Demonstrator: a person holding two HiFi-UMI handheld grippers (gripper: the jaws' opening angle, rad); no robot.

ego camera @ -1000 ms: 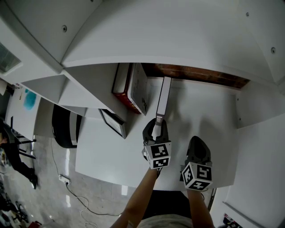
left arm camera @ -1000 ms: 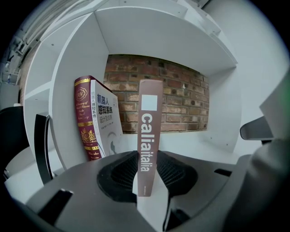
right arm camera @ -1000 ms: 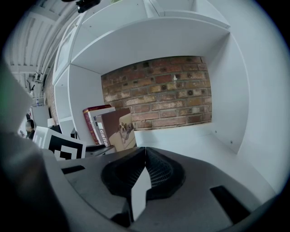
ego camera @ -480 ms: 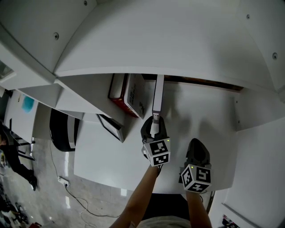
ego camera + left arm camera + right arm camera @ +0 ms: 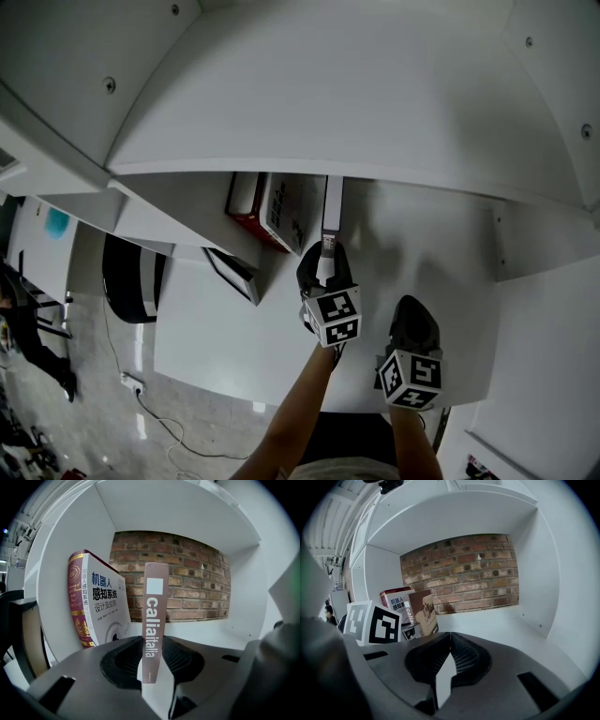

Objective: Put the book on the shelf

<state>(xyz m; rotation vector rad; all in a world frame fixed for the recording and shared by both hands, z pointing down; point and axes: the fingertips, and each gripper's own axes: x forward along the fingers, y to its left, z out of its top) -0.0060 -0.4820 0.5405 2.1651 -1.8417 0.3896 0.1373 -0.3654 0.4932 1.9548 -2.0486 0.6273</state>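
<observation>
Clamps the slim brown-spined book (image 5: 153,620) upright by its spine in the left gripper (image 5: 151,656). Has carried it deeper into the white shelf bay (image 5: 211,637) than a second ago, now just beside the leaning red-and-white book (image 5: 96,604). Nearly home by the look of it; only setting down and letting go left. Keeps the right gripper (image 5: 449,653) closed and empty, hanging back. Red brick back wall (image 5: 187,581) behind, grey tiled floor (image 5: 103,375) below left.

Matte black left tool (image 5: 325,253), matching right tool (image 5: 413,307), white cubes (image 5: 335,319) bearing black square markers
</observation>
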